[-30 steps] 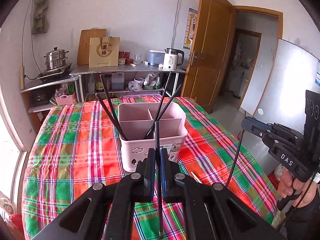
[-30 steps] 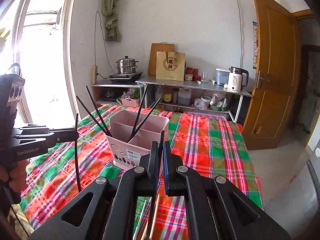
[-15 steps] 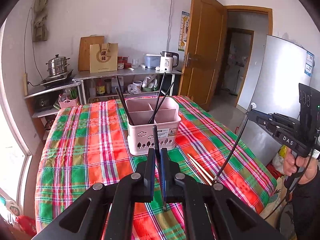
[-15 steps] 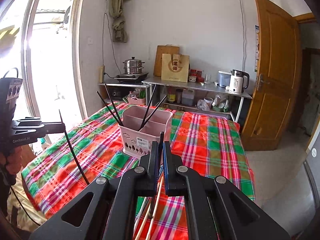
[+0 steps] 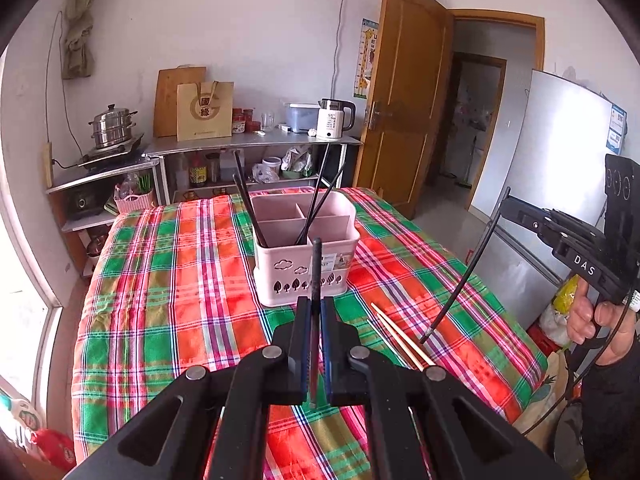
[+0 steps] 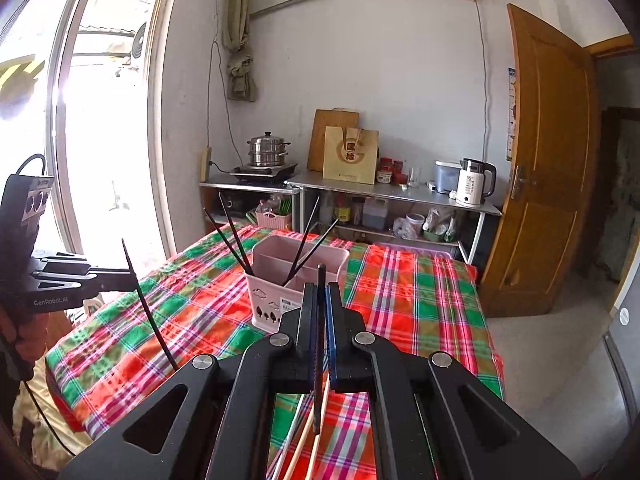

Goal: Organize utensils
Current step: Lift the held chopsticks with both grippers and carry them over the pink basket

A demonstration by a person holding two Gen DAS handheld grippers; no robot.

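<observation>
**Two black chopsticks lifted, pale ones left on the cloth**

Left wrist view: the left gripper (image 5: 316,322) pinched a thin black chopstick (image 5: 317,268) upright. Beyond it stood a pink plastic divided utensil caddy (image 5: 308,256) already holding four black chopsticks; pale wooden chopsticks (image 5: 400,340) lay unsorted on the red-and-green plaid tablecloth (image 5: 168,280).

Right wrist view: the right gripper (image 6: 319,308) was clamped on another black chopstick (image 6: 320,320), short of the caddy.

A pale pink plastic utensil caddy (image 5: 306,268) with tree-shaped cut-outs and four compartments stands upright on the checked surface (image 5: 168,280). Four slim black chopsticks (image 5: 316,208) lean inside it. Two pale wooden chopsticks (image 5: 396,336) lie flat near its front right.
</observation>
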